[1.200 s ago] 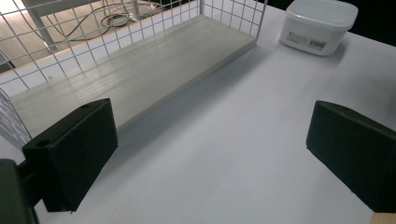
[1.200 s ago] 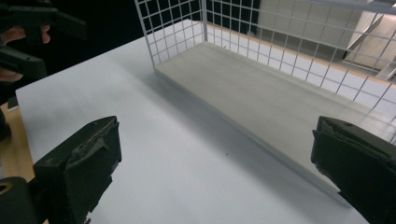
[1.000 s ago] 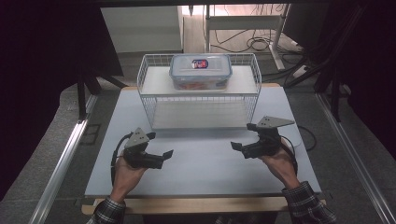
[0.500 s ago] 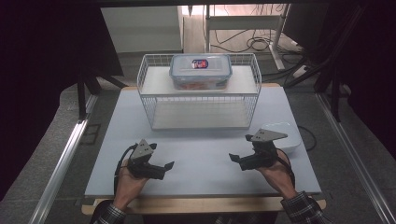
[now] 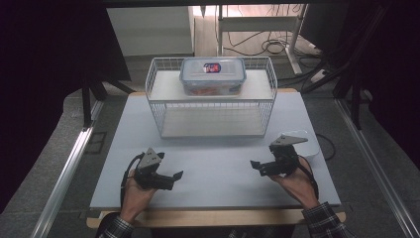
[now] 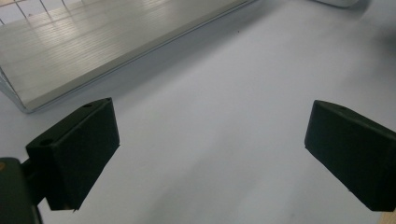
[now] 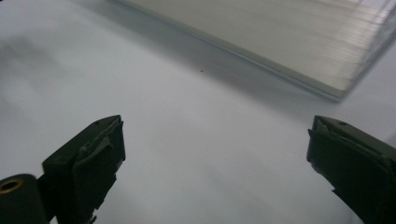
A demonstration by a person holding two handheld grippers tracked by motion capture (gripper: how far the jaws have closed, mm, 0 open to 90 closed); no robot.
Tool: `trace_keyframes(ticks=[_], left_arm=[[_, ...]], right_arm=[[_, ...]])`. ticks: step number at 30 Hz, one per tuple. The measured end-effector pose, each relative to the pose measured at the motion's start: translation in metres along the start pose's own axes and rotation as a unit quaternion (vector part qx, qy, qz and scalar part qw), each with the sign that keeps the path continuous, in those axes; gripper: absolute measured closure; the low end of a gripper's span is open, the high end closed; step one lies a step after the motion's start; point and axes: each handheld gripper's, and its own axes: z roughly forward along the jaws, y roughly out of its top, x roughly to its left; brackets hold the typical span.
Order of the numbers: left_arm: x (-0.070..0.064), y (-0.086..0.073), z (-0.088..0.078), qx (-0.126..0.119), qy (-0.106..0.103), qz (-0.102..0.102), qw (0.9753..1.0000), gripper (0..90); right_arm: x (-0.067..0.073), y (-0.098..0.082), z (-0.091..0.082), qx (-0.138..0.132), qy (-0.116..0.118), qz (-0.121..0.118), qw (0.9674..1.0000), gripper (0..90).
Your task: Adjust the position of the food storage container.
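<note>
My left gripper (image 5: 174, 177) hovers low over the white table (image 5: 218, 163) at the near left, its jaws pointing right. In the left gripper view the left gripper (image 6: 210, 154) stands open over bare tabletop. My right gripper (image 5: 256, 167) mirrors it at the near right, pointing left. In the right gripper view the right gripper (image 7: 215, 163) is open with nothing between its jaws, which have just been closing a little. A clear lidded food box (image 5: 213, 75) with a red and blue label sits on top of the white wire rack (image 5: 210, 106) at the back.
A white dish (image 5: 306, 141) lies at the table's right edge, just behind the right gripper. The rack's lower board (image 6: 93, 42) (image 7: 280, 32) lies ahead of both grippers. The table's wooden front edge (image 5: 213, 217) runs under the wrists.
Both hands have sunk toward the table and drawn back toward the near edge. The white dish has come into sight behind the right gripper.
</note>
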Motion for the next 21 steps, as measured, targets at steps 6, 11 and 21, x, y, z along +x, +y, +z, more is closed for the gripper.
trace_keyframes(ticks=[6,11,21], left_arm=[[0.001,0.0,0.0,0.0,0.0,-0.002,1.0,3.1],[0.002,-0.002,0.0,0.001,0.003,-0.005,1.0,3.2],[0.003,-0.002,0.002,0.006,0.008,-0.004,0.9999,3.6]], right_arm=[[-0.024,0.003,-0.018,-0.015,-0.039,0.011,0.9991,42.0],[-0.052,-0.001,-0.028,-0.003,-0.08,0.027,0.9964,67.7],[-0.099,-0.012,-0.052,-0.015,-0.15,0.058,0.987,89.1]])
